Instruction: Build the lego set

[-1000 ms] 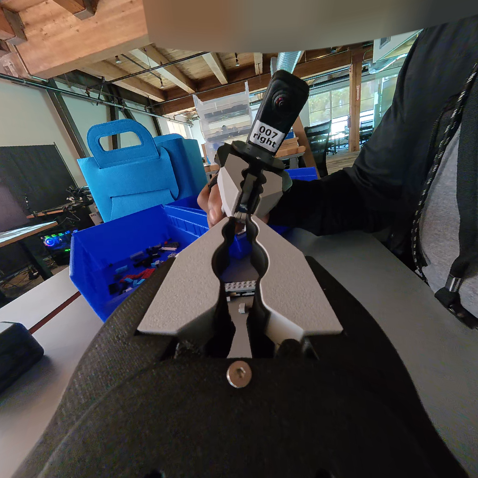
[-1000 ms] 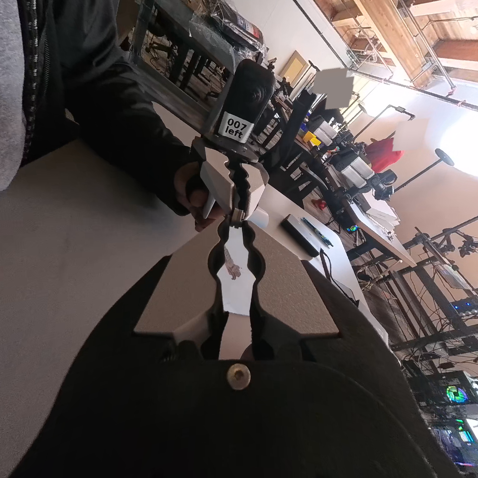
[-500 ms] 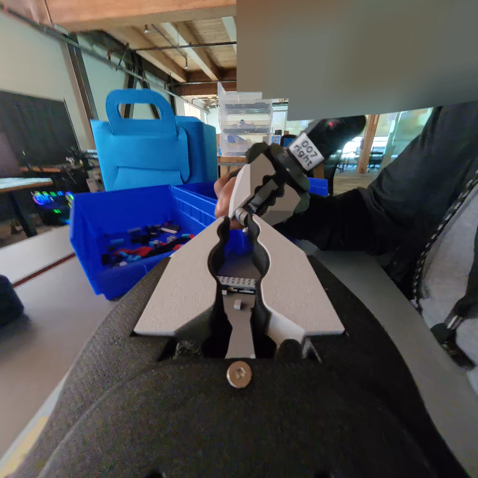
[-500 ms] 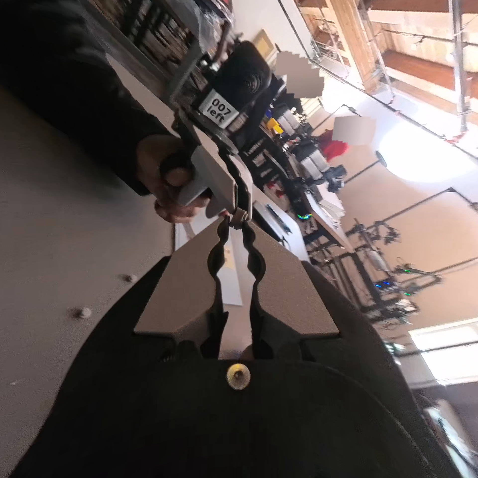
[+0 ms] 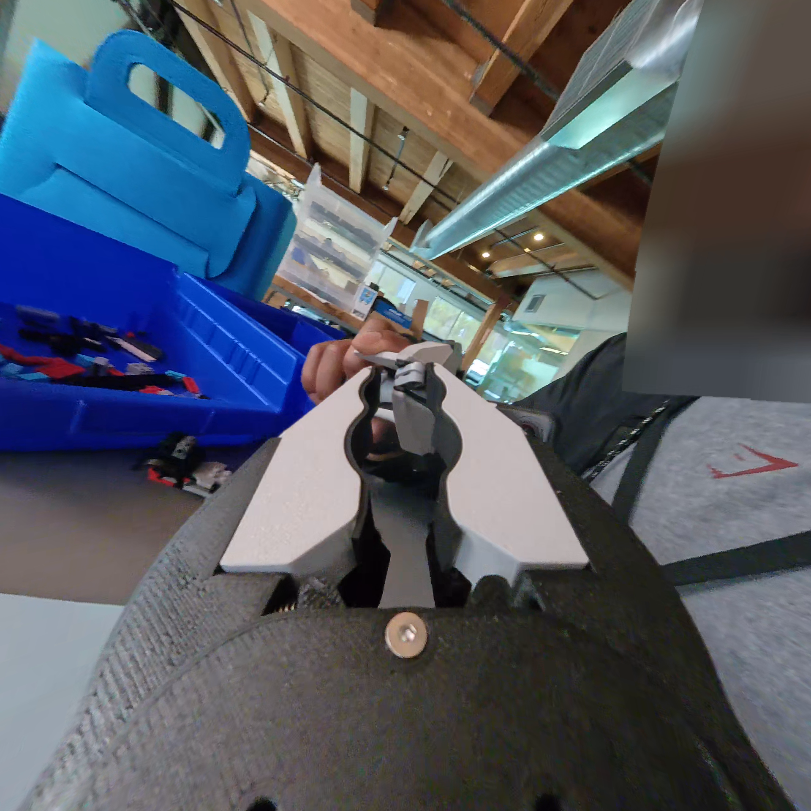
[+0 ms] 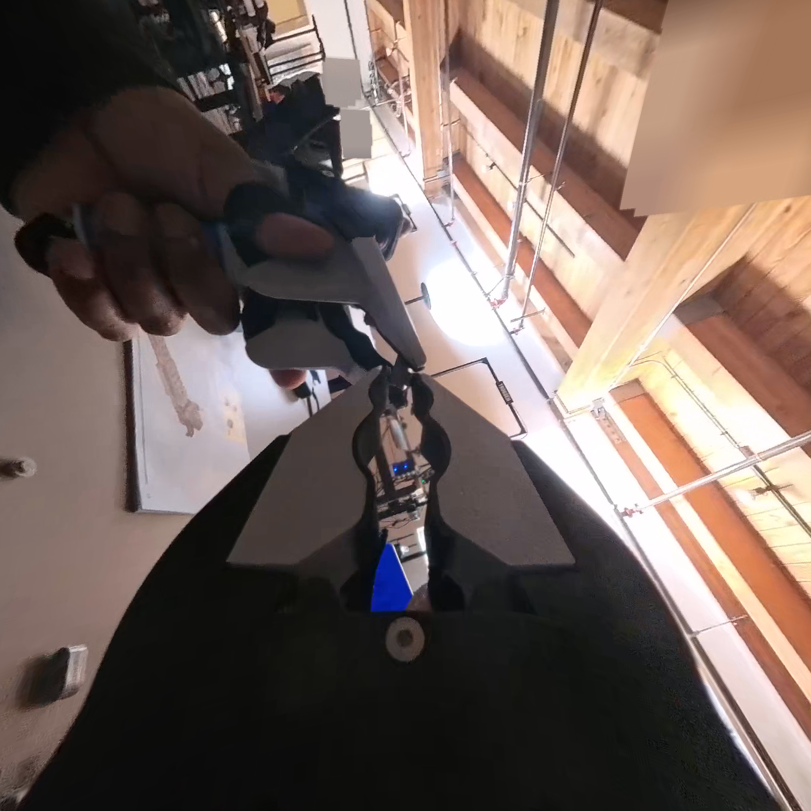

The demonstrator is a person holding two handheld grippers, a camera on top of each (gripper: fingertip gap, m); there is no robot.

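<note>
My left gripper (image 5: 403, 373) and right gripper (image 6: 398, 382) meet tip to tip in the air above the table. A small grey lego piece (image 5: 408, 372) is pinched where the tips meet, and both grippers are shut on it. In the right wrist view it shows only as a small dark piece (image 6: 397, 391). The right gripper's grey finger (image 5: 412, 423) shows between my left jaws. A hand holds the left gripper (image 6: 307, 316) at upper left. A partly built black, red and white lego model (image 5: 180, 461) lies on the table beside the blue bin.
A blue bin (image 5: 245, 351) with several loose lego pieces stands at left, with a blue felt bag (image 5: 131, 175) behind it. An instruction sheet (image 6: 188, 417) lies on the table. A small loose piece (image 6: 17, 467) and a dark grey block (image 6: 57, 676) lie nearby. The person's torso (image 5: 724, 504) is close on the right. Left tips and right tips are each some 15 cm from the dark grey block (image 6: 57, 676).
Both grippers have rolled and tilted while staying tip to tip on the small piece. The right gripper now points upward toward the ceiling, and the left view has swung to show the model on the table.
</note>
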